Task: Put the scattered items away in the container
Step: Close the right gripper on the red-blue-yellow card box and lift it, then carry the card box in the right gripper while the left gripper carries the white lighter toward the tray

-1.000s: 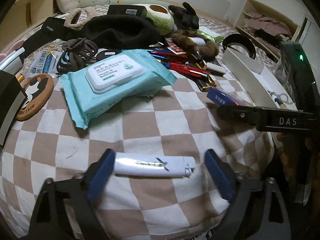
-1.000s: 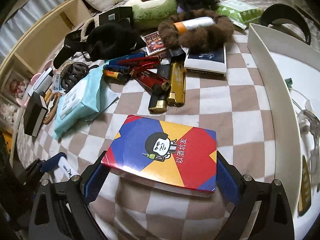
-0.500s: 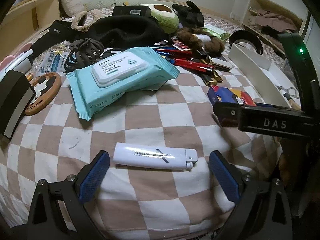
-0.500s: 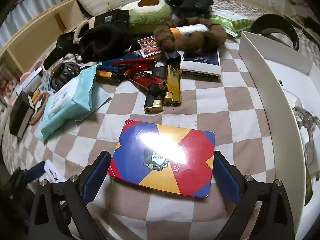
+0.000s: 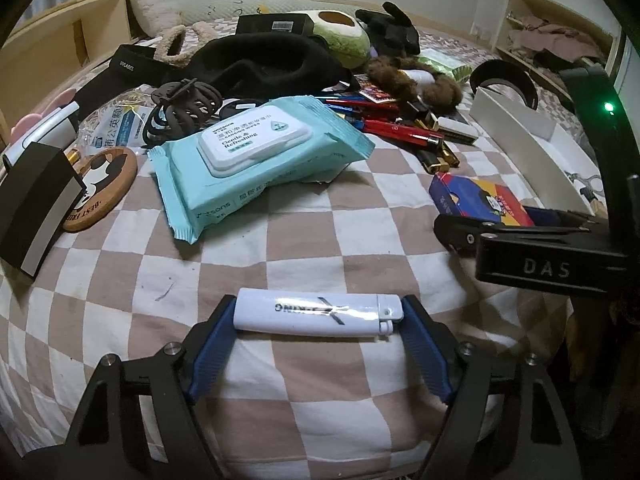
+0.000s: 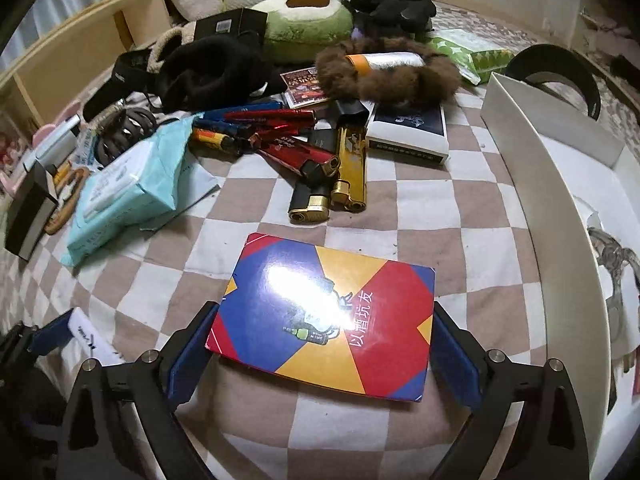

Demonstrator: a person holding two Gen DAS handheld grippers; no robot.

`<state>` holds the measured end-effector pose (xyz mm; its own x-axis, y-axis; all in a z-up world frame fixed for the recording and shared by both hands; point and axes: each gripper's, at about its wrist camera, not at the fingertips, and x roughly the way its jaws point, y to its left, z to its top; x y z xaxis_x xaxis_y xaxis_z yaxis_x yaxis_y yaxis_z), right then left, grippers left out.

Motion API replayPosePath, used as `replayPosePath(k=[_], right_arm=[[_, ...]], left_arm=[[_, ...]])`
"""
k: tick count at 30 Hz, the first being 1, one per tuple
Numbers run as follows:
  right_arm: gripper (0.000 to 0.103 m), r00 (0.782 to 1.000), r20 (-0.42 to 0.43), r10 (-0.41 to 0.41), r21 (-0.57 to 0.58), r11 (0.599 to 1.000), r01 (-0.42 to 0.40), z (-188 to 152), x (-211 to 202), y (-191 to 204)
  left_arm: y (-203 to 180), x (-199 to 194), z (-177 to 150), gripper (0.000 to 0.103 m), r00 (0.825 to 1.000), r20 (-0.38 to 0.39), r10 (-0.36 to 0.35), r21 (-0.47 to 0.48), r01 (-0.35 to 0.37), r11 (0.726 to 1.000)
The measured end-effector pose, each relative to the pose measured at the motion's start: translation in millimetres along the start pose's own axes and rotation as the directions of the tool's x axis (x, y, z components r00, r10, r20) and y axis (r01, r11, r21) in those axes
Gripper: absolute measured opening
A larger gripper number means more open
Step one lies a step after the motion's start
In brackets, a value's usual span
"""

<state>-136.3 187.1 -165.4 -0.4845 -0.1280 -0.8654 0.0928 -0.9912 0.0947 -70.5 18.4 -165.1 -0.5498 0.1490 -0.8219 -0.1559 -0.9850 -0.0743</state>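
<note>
In the left wrist view my left gripper (image 5: 318, 316) is shut on a white lighter (image 5: 316, 317), gripping it end to end on the checkered bedspread. In the right wrist view my right gripper (image 6: 325, 334) has its jaws closed against the two short sides of a colourful red, blue and yellow box (image 6: 326, 316) that lies flat. The same box (image 5: 484, 201) and the right gripper's body show at the right of the left wrist view. The white container (image 6: 560, 208) stands to the right of the box, with small items inside.
A teal wet-wipes pack (image 5: 256, 152), a black hair claw (image 5: 180, 108), a round coaster (image 5: 98, 188), several lighters (image 6: 328, 172), a white-and-navy box (image 6: 408, 136), a furry brown band (image 6: 388, 72), black gloves (image 6: 388, 0) and an avocado plush (image 6: 304, 20) lie beyond.
The left gripper's jaws have closed from wide apart onto the ends of the white lighter. The right gripper's jaws have closed in against the sides of the colourful box.
</note>
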Motion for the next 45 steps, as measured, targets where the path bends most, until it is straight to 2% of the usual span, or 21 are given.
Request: replayPosePath(k=[9,13,17,23,29,33,40,45], right_arm=[[0.097,0.995,0.015,0.103,0.020,0.995,-0.103,-7.0,-10.0,7.7],[0.097,0.983,0.029,0.182,0.081,0.980,-0.183,-8.8,-16.3,3.3],[0.096,0.955,0.047,0.292,0.185,0.937,-0.296,-9.5,-20.5,-11.4],[0.096,0.895,0.080,0.438,0.324,0.838,-0.439,-10.9,-22.5,-31.7],[0.096,0.838,0.101,0.536,0.404,0.748,-0.527,-10.0,-22.1,-40.9],[0.095,0.816,0.112,0.567,0.422,0.716,-0.556,-4.7,-24.9,-43.4],[0.094,0.814,0.119,0.568,0.411,0.719,-0.561,9.5,-35.8,-46.7],[0.094,0.825,0.132,0.550,0.374,0.743,-0.555,22.0,-50.2,-51.4]], left_arm=[[-3.9,-3.7,-0.4,0.081,1.000,0.019,-0.004,0.000,0.004,1.000],[-5.5,-7.5,-1.5,0.081,0.999,0.027,-0.021,-0.005,0.021,1.000],[-7.5,-11.6,-1.5,0.081,0.999,0.032,-0.037,-0.007,0.037,0.999],[-12.7,-18.5,1.8,0.081,0.998,0.051,-0.040,0.003,0.040,0.999],[-16.9,-25.1,6.4,0.081,0.996,0.068,-0.050,0.008,0.049,0.999],[-17.3,-28.2,14.9,0.081,0.995,0.081,-0.053,-0.001,0.053,0.999],[-23.9,-34.6,27.9,0.081,0.992,0.100,-0.083,-0.019,0.085,0.996],[-32.9,-42.3,36.9,0.081,0.988,0.122,-0.094,-0.011,0.096,0.995]])
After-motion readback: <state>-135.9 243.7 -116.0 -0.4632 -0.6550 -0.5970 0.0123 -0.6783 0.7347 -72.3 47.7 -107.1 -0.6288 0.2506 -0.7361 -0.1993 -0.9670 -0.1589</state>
